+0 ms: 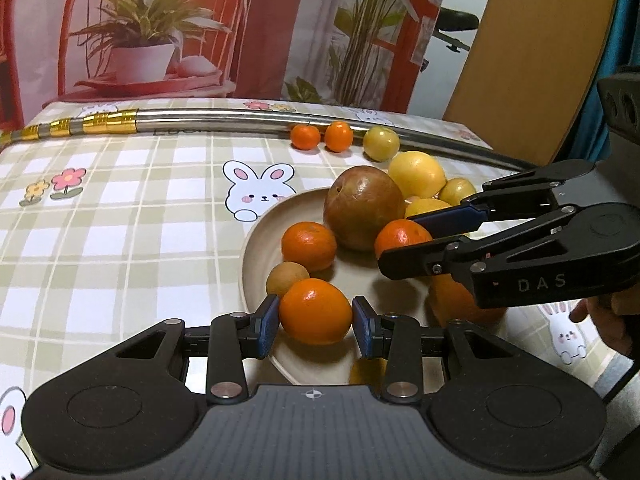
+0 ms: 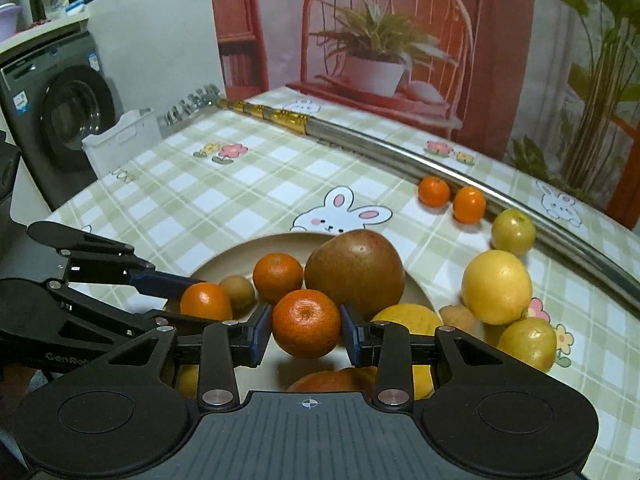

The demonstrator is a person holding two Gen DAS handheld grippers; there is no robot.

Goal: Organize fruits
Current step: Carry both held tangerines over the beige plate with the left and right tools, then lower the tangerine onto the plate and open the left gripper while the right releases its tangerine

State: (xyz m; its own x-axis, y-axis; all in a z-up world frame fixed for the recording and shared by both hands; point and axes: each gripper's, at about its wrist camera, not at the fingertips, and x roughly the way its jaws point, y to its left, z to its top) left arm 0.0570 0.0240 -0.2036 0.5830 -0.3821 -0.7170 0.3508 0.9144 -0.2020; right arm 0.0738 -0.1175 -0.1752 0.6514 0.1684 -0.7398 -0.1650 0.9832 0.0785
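the left tool (image 1: 315, 322) is clenched on a tangerine (image 1: 315, 311), its blue pads pressing the fruit from either side, above the near rim of the beige plate (image 1: 260, 236). the right tool (image 2: 306, 334) grips a second tangerine (image 2: 306, 323) the same way, held over the near part of the plate; in the left wrist view this tool reaches in from the right with its fruit half hidden behind the fingers.

on the plate lie a large reddish-brown fruit (image 1: 362, 212) toward the far side, an orange tangerine (image 1: 309, 245) left of it, and a small tan fruit (image 1: 287, 278) nearer, touching the held tangerine in the left view. a yellow fruit (image 2: 408, 320) sits at the plate's right edge, and more orange fruit shows low under the right tool, mostly hidden.

off the plate, on the worktop's checked bunny cloth (image 1: 120, 200), a big yellow citrus (image 2: 497, 287) stands to the right with a yellow-green fruit (image 2: 528, 343) just near of it. farther off, two small tangerines (image 1: 322, 136) and another yellow-green fruit (image 1: 381, 143) line up beside a metal pole (image 1: 240, 118) lying across the far side. part of a hand (image 1: 608, 316) shows at the right edge.
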